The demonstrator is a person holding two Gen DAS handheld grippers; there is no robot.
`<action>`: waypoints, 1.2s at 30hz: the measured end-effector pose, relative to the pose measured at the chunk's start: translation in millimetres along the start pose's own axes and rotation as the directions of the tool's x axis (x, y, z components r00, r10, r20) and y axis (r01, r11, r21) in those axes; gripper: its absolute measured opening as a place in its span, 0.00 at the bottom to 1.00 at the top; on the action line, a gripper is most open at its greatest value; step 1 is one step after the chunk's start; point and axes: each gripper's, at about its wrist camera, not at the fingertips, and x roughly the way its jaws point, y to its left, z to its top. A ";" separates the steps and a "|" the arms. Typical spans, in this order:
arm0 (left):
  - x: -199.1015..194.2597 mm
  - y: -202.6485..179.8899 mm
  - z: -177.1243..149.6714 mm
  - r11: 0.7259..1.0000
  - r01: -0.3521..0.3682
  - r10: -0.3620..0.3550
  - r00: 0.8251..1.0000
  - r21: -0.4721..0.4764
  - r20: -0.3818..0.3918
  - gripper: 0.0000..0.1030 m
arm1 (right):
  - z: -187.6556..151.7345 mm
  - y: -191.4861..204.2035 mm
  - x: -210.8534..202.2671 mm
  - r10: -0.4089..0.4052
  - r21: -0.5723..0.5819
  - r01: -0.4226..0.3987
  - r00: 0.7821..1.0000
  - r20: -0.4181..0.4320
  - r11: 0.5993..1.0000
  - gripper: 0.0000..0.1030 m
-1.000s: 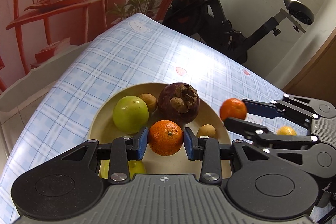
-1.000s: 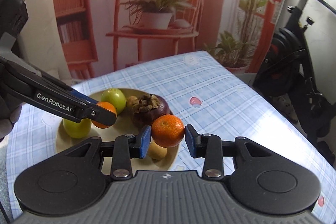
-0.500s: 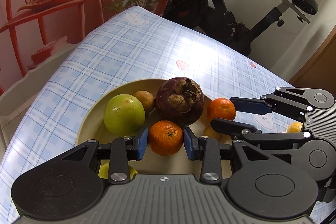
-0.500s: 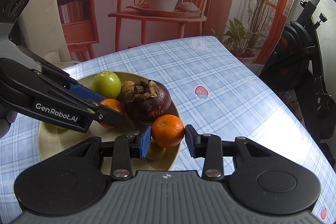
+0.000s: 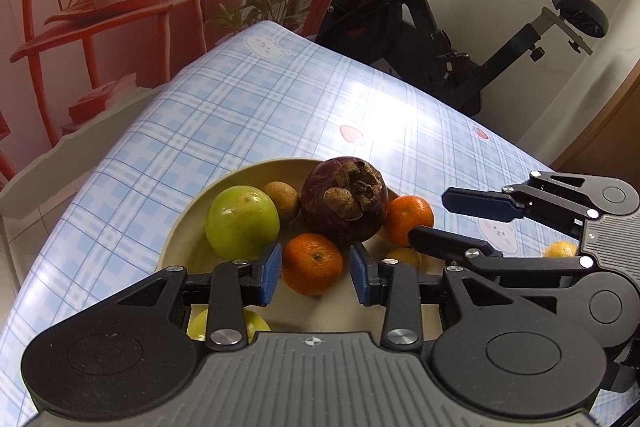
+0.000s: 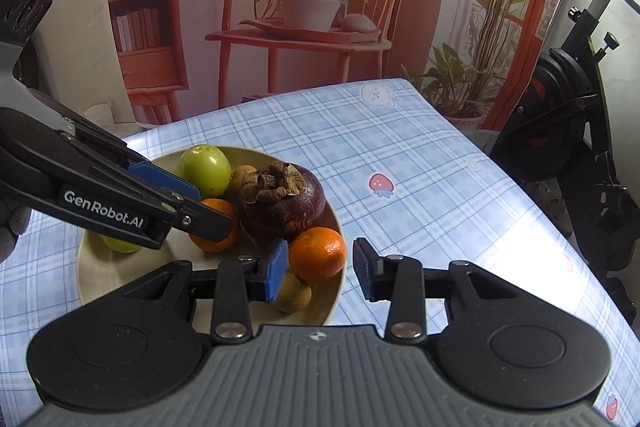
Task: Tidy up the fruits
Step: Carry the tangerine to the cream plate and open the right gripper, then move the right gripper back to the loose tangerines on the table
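Note:
A beige plate (image 5: 188,227) holds a green fruit (image 5: 242,221), a dark purple mangosteen (image 5: 344,199) and small brown fruits (image 5: 282,201). My left gripper (image 5: 315,273) is shut on an orange (image 5: 312,263) low over the plate's near side. A second orange (image 6: 318,255) rests on the plate's right edge against the mangosteen (image 6: 280,203) and on a brown fruit (image 6: 294,293). My right gripper (image 6: 320,269) stands around this orange with a thin gap at the right pad, so it is open. In the left wrist view its fingertips (image 5: 444,195) sit just off that orange (image 5: 408,219).
A yellow-green fruit (image 5: 256,323) lies in the plate under my left gripper. A small yellow-orange fruit (image 5: 560,250) sits on the blue checked tablecloth (image 5: 240,107) to the right. An exercise bike (image 5: 420,27) stands past the table's far edge.
Both grippers came in lower over the plate. The right gripper brought its orange beside the mangosteen, and its pads have come off the fruit. The left still holds its orange.

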 end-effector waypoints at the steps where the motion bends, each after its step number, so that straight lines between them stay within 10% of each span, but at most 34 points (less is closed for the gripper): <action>1: -2.6 -1.1 0.2 1.000 -0.003 0.003 1.000 0.002 0.007 0.38 | -0.7 -0.1 -4.7 -0.003 0.007 0.003 1.000 0.009 1.000 0.38; 20: -47.3 -65.8 -15.9 0.994 -0.028 0.013 0.992 0.109 0.129 0.38 | -83.0 -41.7 -126.8 -0.164 0.392 0.093 0.974 0.154 0.915 0.38; 36: -41.9 -132.1 -53.2 0.976 0.108 -0.118 0.992 0.188 0.044 0.38 | -165.4 -34.8 -182.2 -0.235 0.503 0.145 0.965 0.119 0.852 0.42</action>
